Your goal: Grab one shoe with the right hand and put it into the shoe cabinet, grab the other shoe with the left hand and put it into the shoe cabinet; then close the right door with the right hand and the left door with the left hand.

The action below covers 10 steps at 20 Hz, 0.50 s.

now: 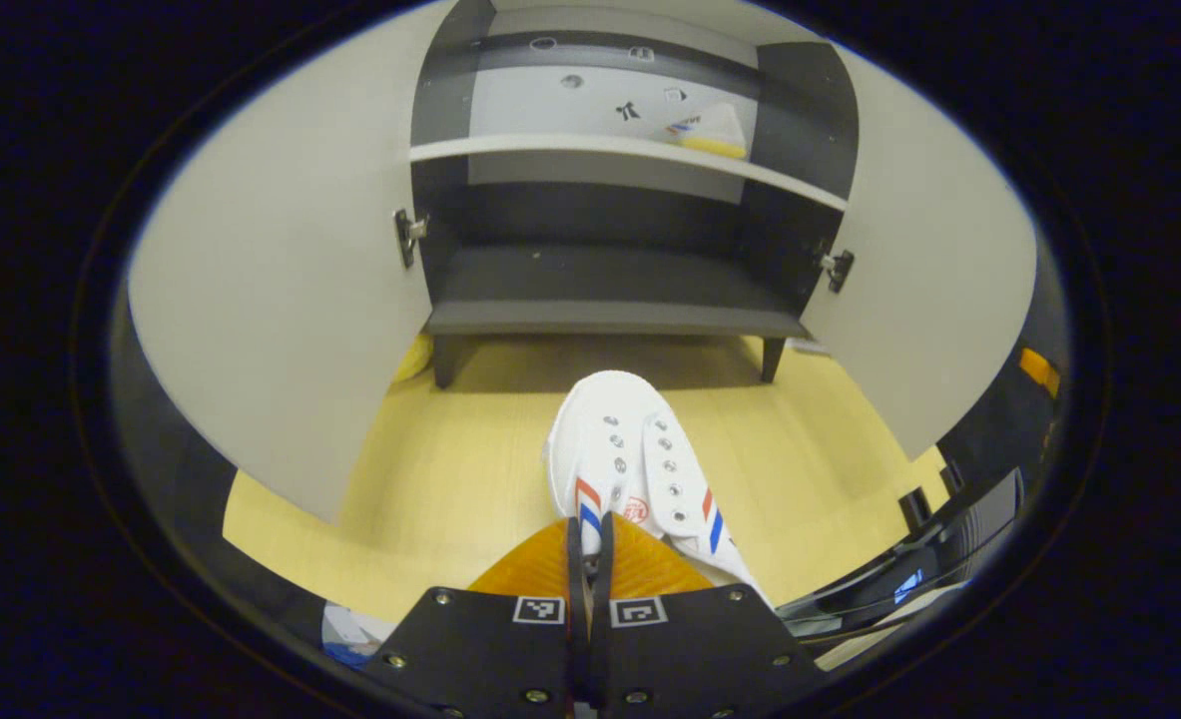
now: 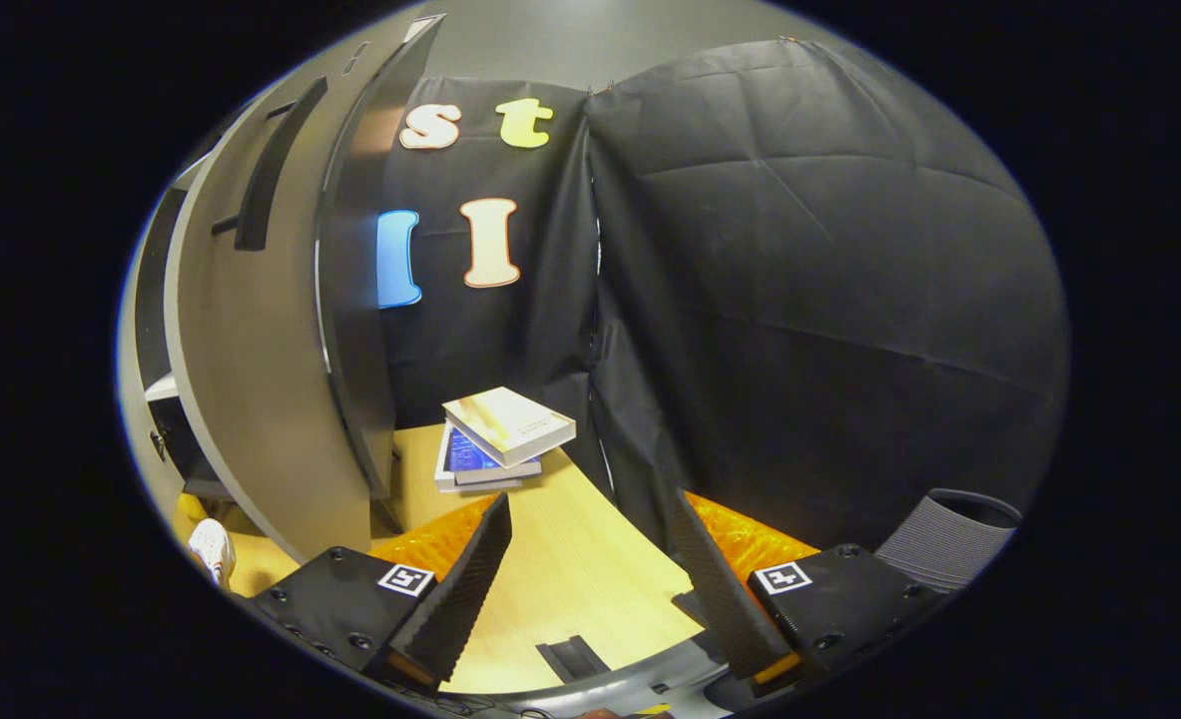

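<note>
While the white shoe [image 1: 640, 464] sits on the yellow bench [image 1: 430, 479], toe toward the cabinet [image 1: 610, 290], the left gripper [image 1: 588, 559] has its fingers pinched tight together on the shoe's heel edge, right at the red and blue stripes. Straight ahead the cabinet stands wide open, left door [image 1: 281, 310] and right door [image 1: 929, 290] both swung outward, dark lower shelf bare, and up on the white shelf [image 1: 590, 150] the other shoe [image 1: 710, 130] lies at the right side. Over in the right gripper view, the right gripper [image 2: 590, 559] hangs above the bench with its fingers spread wide, nothing between them. Beyond it, a stack of books [image 2: 500, 439] rests by the black cloth wall, just beside the cabinet's open door, and the white shoe peeks in at the far lower left.
</note>
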{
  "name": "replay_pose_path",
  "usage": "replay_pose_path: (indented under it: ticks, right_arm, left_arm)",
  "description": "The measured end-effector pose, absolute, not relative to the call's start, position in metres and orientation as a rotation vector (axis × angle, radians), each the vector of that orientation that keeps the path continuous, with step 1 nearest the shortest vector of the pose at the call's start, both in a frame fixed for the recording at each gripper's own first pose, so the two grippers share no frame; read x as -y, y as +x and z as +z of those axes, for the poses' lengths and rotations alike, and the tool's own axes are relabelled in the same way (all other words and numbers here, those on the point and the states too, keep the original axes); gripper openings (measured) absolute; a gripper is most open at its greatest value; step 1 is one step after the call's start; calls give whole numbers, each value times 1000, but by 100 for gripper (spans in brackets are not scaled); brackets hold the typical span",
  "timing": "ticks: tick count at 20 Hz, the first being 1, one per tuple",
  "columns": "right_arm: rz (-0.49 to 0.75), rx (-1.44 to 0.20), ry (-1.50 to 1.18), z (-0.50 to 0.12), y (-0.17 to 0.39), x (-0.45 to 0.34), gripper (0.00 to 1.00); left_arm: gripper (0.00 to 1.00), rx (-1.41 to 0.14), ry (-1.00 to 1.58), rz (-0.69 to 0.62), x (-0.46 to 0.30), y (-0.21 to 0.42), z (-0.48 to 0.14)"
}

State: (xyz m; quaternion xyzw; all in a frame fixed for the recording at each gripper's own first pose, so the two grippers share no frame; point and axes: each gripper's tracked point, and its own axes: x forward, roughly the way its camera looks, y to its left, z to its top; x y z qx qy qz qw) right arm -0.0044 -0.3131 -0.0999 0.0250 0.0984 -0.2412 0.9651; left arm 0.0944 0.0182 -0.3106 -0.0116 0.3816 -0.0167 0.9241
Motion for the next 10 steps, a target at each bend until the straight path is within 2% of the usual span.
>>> replay_pose_path:
  ticks: [2, 5, 10]
  right_arm:
    - [-471, -174, 58, -94, 4, 311, 100]
    - [-462, -159, 57, -94, 11, 311, 97]
    - [-481, -152, 99, -101, 10, 312, 97]
  left_arm:
    - [1, -727, -33, -48, -22, 93, -289]
    - [1, -659, -68, -75, -30, 94, -274]
    - [0, -539, -49, -94, -26, 91, -285]
